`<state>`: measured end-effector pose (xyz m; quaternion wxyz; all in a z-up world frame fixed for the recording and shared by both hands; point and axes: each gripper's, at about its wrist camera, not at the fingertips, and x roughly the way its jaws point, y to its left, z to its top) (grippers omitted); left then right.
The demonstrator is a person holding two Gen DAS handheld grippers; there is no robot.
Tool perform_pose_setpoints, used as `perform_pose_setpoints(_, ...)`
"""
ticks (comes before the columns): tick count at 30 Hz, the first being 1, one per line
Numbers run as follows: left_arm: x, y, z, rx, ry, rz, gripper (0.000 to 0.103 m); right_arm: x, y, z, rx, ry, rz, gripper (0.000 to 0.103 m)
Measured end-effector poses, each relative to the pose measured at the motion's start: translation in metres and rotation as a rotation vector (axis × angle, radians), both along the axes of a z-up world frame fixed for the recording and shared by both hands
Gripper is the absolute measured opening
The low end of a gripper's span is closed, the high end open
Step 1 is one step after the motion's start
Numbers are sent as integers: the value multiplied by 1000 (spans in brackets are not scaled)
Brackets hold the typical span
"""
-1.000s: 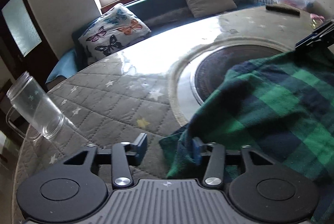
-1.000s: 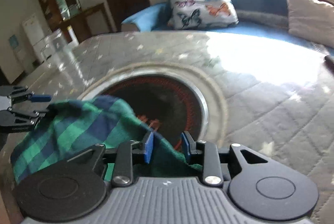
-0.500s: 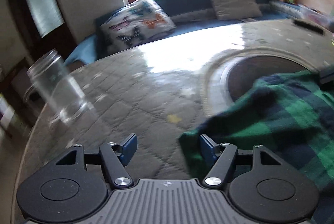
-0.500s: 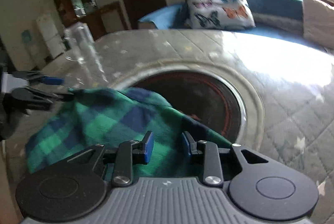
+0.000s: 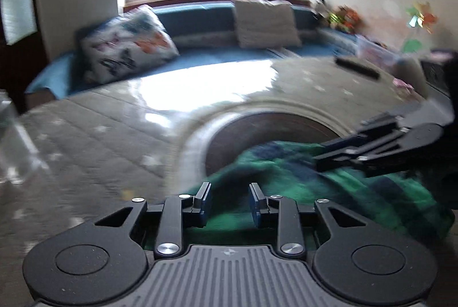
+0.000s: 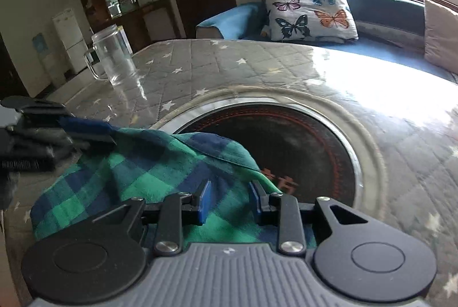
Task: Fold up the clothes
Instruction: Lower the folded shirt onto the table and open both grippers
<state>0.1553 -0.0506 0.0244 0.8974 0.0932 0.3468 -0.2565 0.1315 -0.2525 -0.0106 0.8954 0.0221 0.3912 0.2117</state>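
A green and navy plaid garment [image 6: 137, 172] lies bunched on the quilted round table, partly over the dark round hotplate [image 6: 297, 149]. It also shows in the left wrist view [image 5: 329, 186]. My right gripper [image 6: 229, 201] hovers over the cloth's near edge with its jaws apart and nothing between them. My left gripper [image 5: 229, 202] is over the cloth's left edge, jaws apart and empty. The left gripper appears at the left in the right wrist view [image 6: 57, 132], beside the cloth. The right gripper appears at the right in the left wrist view [image 5: 372, 146], over the cloth.
A clear glass mug [image 6: 111, 58] stands on the table [image 6: 229, 63] at the far left. A dark flat object [image 5: 357, 68] lies at the table's far right. A blue sofa with a butterfly cushion [image 6: 309, 12] runs behind the table.
My left gripper swung right and now sits over the cloth's edge, jaws narrower than half a second ago. My right gripper's jaws have opened wider. The cloth lies lower and flatter.
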Motion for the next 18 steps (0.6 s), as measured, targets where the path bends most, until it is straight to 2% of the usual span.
perform_pose_setpoints(4, 12, -4, -10, 2, 30, 19, 29, 15, 6, -11, -6, 26, 1, 29)
perform_pose_setpoints(9, 28, -8, -23, 4, 68, 43, 30, 20, 11, -16, -48, 14, 14, 27)
perform_pose_setpoints(14, 41, -13, -34, 6, 101, 63, 31, 7, 20, -3, -93, -37, 49, 29)
perform_pose_setpoints(18, 26, -11, -30, -3, 79, 48, 30, -13, 37, 5, -115, -64, 126, 29)
